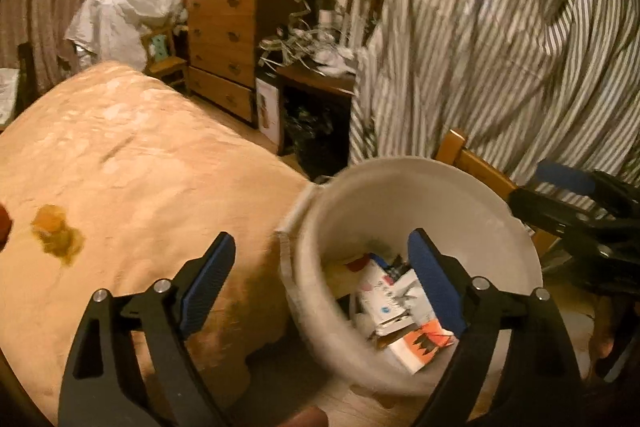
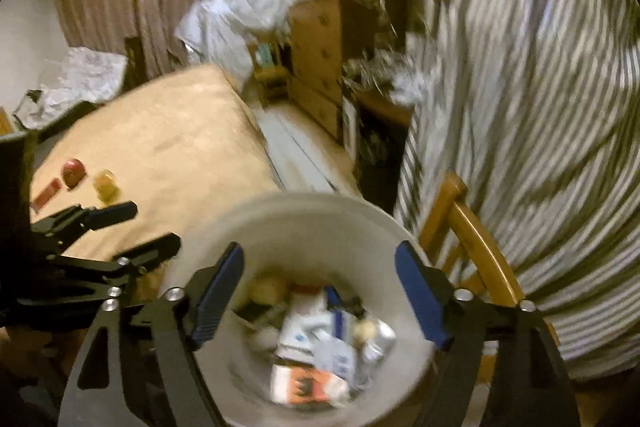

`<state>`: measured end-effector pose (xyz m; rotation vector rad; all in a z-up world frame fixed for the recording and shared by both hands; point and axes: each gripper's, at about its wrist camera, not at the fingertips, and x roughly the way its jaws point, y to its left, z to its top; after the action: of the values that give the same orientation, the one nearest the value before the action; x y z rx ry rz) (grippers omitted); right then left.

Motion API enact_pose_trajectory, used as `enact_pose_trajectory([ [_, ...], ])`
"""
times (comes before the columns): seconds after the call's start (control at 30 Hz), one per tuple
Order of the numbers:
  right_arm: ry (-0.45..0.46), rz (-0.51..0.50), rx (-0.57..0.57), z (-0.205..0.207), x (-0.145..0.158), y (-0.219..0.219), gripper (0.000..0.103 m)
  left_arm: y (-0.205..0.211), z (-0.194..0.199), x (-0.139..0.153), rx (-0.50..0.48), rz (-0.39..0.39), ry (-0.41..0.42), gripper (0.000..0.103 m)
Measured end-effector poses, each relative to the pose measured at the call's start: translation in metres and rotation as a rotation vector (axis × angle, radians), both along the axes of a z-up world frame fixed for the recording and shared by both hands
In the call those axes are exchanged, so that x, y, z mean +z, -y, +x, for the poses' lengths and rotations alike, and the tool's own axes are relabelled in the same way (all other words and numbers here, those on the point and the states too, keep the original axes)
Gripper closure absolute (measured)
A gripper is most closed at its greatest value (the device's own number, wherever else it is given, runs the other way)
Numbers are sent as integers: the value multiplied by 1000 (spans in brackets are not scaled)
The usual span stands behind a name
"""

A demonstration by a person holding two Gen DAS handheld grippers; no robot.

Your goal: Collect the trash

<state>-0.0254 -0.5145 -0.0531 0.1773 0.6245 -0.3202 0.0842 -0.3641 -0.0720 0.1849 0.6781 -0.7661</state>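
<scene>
I'm holding both grippers, left (image 1: 322, 281) and right (image 2: 320, 291), spread wide, gripping nothing, over the round white plastic bin (image 2: 304, 223) holding crumpled cartons (image 2: 304, 383). Farther left, yellow wrapper scraps (image 1: 56, 233) are lying on the plush tan blanket (image 1: 132, 163).

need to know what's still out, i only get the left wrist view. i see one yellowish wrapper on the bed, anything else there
Observer: Yes. The right wrist view shows a round red item on the tan bedspread, just left of the yellowish wrapper.
Operator: is that all
Observer: No, a flat red packet lies further left.
Operator: what's in the bin that i can't see
Observer: The white bin also holds a silver can beside the cartons; it is blurred.
Operator: is the right one holding anything
Observer: No. The right gripper hangs over the bin with jaws open, nothing between them.
</scene>
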Motion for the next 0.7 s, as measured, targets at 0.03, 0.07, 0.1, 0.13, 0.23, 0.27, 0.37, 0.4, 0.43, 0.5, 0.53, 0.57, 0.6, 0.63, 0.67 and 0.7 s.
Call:
enact_pose_trajectory([
  [0.03,34,-15,20,-1,6,-15,17,-11,0,4,16,-11,8,14],
  [0.07,57,-29,37,-1,11,-27,16,-21,0,7,30,-20,12,13],
  [0.1,72,-36,49,0,15,-35,13,-34,0,11,46,-29,19,13],
  [0.13,100,-43,71,1,20,-49,11,-44,0,14,64,-35,28,13],
  [0.23,153,-31,118,3,31,-80,9,-74,-2,25,102,-58,49,10],
  [0.27,161,-23,131,4,35,-88,9,-81,-5,28,106,-58,66,9],
  [0.37,193,13,163,1,47,-112,5,-96,-12,36,104,-63,89,7],
  [0.4,205,16,164,-3,52,-119,5,-98,-13,38,101,-70,86,6],
  [0.43,210,18,162,-7,56,-123,5,-102,-15,40,96,-82,82,6],
  [0.5,217,13,151,-20,65,-131,5,-107,-20,42,84,-101,78,6],
  [0.53,214,-5,137,-28,71,-135,5,-108,-21,42,76,-105,74,6],
  [0.57,214,-19,124,-36,75,-135,5,-108,-24,42,65,-109,72,6],
  [0.6,218,-39,102,-48,80,-136,5,-109,-27,41,57,-109,73,6],
  [0.63,219,-57,82,-57,83,-135,5,-108,-32,41,42,-110,74,6],
  [0.67,203,-87,45,-71,85,-137,5,-108,-37,40,25,-111,72,6],
  [0.7,187,-99,25,-79,84,-135,5,-107,-42,40,5,-109,68,6],
])
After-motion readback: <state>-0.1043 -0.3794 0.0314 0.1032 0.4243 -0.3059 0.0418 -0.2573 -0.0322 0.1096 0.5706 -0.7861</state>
